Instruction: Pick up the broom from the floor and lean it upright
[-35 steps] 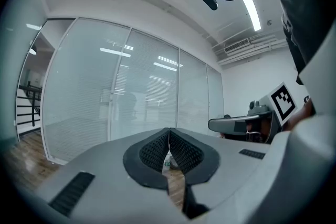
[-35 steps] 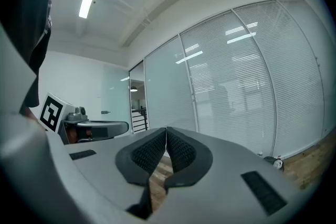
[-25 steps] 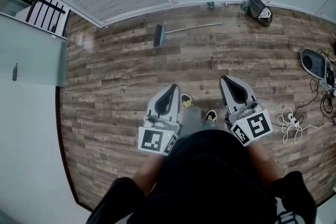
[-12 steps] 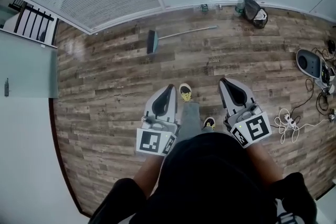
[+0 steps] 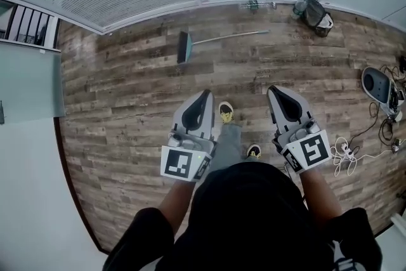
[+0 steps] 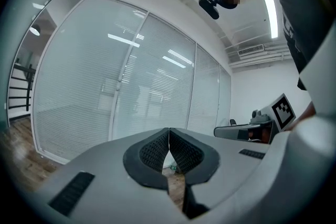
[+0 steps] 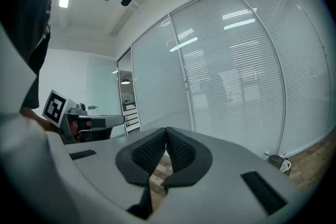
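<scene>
The broom lies flat on the wood floor near the glass wall, its teal head to the left and its thin grey handle running right. My left gripper and right gripper are held level in front of the person, well short of the broom. Both are shut with nothing between the jaws. In the left gripper view the black pads meet at the tip, and in the right gripper view the pads do the same. Neither gripper view shows the broom.
A dark bag and a bottle sit by the glass wall at the back right. A grey device and a tangle of white cables lie at the right. A frosted glass partition stands at the left. The person's shoes are between the grippers.
The person has stepped across the floor with both shut grippers. The broom now sits a little further left in the view.
</scene>
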{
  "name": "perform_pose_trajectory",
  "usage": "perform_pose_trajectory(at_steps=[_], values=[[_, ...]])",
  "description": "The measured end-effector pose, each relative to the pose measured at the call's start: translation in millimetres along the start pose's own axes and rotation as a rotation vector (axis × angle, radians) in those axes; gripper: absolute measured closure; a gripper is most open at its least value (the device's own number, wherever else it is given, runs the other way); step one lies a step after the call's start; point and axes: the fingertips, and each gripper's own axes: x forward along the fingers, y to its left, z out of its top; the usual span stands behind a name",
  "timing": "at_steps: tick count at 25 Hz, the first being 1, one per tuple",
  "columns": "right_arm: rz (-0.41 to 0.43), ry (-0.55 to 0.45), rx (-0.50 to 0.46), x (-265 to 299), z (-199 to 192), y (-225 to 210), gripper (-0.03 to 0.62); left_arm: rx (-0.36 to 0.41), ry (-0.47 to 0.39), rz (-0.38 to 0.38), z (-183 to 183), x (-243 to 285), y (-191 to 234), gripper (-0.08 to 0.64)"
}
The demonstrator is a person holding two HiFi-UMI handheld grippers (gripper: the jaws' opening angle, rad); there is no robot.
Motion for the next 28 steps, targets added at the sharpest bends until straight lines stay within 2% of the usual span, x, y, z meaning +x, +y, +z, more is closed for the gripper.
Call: perform_pose_trajectory(at_steps=[8, 17, 28], values=[[-0.002, 0.009, -0.011, 68.3, 20.8, -12.0, 0.574, -0.016, 0.004, -0.032, 18.5, 44.9, 51.2, 0.537], [-0.038, 0.024, -0.001, 137.9, 21.3, -30.9, 0.574, -0.023, 0.021, -0.064, 20.5, 90.8, 110.1, 0.537], [-0.025, 0.037, -0.032, 186.4, 36.1, -39.0, 0.574, -0.025, 0.0, -0.06, 35.6, 117.0, 152.9, 0.537]])
